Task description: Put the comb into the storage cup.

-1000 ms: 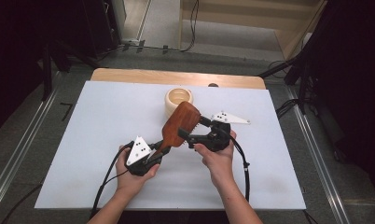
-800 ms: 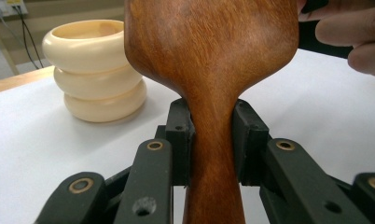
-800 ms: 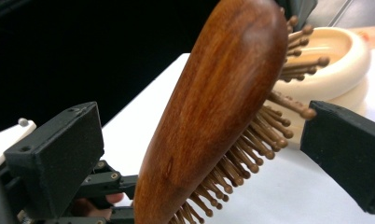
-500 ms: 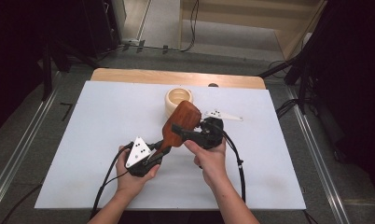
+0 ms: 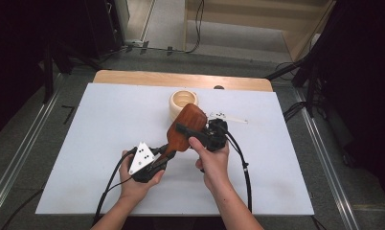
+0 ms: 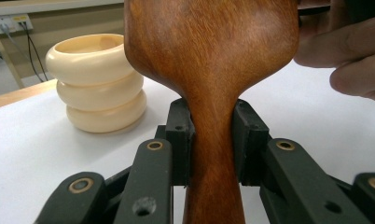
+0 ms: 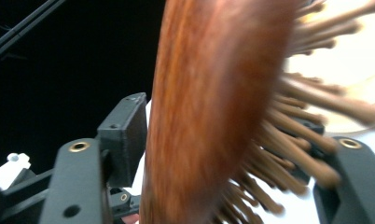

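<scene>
Near table centre, my left gripper (image 5: 163,152) pinches wooden hairbrush (image 5: 183,127) handle; my right gripper (image 5: 193,132) jaws just closing around brush head, bristles between them.

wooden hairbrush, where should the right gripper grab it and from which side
Probably across the hairbrush head: its broad oval offers a smooth back and a bristled face. The left gripper already clamps the narrow neck, so the right gripper should come in edge-on from the head's free side, one jaw on each face.

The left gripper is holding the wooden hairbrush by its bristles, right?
Not quite. The left gripper holds the wooden hairbrush by its handle's neck, not its bristles; the left gripper view shows its jaws pressed on the narrow neck.
</scene>
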`<state>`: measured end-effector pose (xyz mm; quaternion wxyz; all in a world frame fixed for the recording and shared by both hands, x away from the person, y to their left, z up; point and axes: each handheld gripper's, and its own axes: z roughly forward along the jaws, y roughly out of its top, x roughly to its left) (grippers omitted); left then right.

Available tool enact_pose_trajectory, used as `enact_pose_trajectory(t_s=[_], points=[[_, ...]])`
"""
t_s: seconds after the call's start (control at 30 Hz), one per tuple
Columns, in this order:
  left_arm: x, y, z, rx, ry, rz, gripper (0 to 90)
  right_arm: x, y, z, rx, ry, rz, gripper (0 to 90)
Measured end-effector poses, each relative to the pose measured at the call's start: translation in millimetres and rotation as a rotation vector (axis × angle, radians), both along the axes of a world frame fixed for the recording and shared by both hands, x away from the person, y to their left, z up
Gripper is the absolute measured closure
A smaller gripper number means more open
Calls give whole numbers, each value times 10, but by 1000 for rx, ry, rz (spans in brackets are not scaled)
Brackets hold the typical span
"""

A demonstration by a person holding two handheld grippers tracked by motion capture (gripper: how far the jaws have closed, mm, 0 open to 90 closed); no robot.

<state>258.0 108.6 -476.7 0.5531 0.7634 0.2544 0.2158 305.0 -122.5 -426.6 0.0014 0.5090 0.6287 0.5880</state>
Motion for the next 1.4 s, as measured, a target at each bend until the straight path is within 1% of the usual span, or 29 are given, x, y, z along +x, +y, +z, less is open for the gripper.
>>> enact_pose_trajectory(t_s=[0.03, 0.17, 0.23, 0.3, 0.33, 0.4, 0.43, 0.5, 0.53, 0.6, 0.67, 0.73, 0.77, 0.8, 0.83, 0.87, 0.93, 0.97, 1.0, 1.03, 1.17, 1.2, 1.23, 1.27, 1.3, 1.4], points=[[1, 2, -3, -2, 2, 2, 719, 0, 2, -7, -2, -2, -4, 369], [8, 7, -13, 1, 1, -2, 719, 11, -18, -48, 58, 13, 15, 408], [19, 4, -25, -1, 6, -11, 718, 11, -23, -62, 73, 7, 26, 425], [24, 4, -32, -3, 11, -12, 718, 9, -25, -66, 74, 0, 32, 437], [35, 4, -45, -6, 15, -22, 717, -2, -23, -70, 81, -14, 52, 466], [50, 12, -52, -18, 27, -34, 715, -12, -20, -63, 78, -24, 68, 486], [53, 15, -52, -22, 30, -36, 713, -12, -19, -63, 79, -38, 79, 495], [72, 28, -48, -36, 51, -46, 702, -11, -18, -57, 82, -36, 82, 510], [74, 35, -44, -44, 55, -41, 674, -10, -20, -58, 79, -41, 79, 514], [84, 56, -30, -56, 62, -30, 585, -21, -27, -45, 52, -63, 71, 520], [94, 70, -21, -63, 77, -12, 438, -29, -41, -30, 38, -80, 72, 524], [113, 84, -21, -66, 103, -1, 297, -40, -50, -8, 25, -105, 75, 526], [120, 91, -24, -64, 109, 2, 227, -46, -51, 4, 9, -121, 73, 526], [123, 100, -29, -59, 116, 12, 171, -54, -50, 12, 0, -129, 71, 526], [123, 100, -29, -59, 116, 12, 117, -54, -50, 12, 0, -129, 71, 526], [116, 125, -32, -60, 117, 30, 80, -68, -50, 25, -15, -152, 67, 526], [115, 142, -30, -61, 123, 34, 35, -72, -47, 35, -25, -163, 66, 526], [113, 172, -33, -50, 131, 30, 0, -75, -44, 42, -38, -169, 63, 526], [102, 194, -35, -49, 123, 39, 0, -77, -42, 46, -48, -175, 54, 526], [97, 222, -39, -58, 123, 39, 0, -78, -42, 47, -52, -178, 52, 526], [95, 342, -52, -77, 133, 52, 0, -82, -48, 56, -65, -204, 44, 527], [95, 342, -52, -77, 133, 52, 0, -82, -49, 60, -66, -206, 43, 526], [92, 409, -64, -78, 134, 65, 0, -81, -54, 64, -69, -208, 42, 526], [92, 409, -64, -78, 134, 65, 0, -81, -54, 64, -69, -208, 42, 526], [87, 459, -78, -72, 134, 80, 0, -78, -66, 69, -76, -221, 45, 527], [85, 554, -107, -75, 140, 89, 0, -75, -80, 82, -79, -239, 49, 526]])
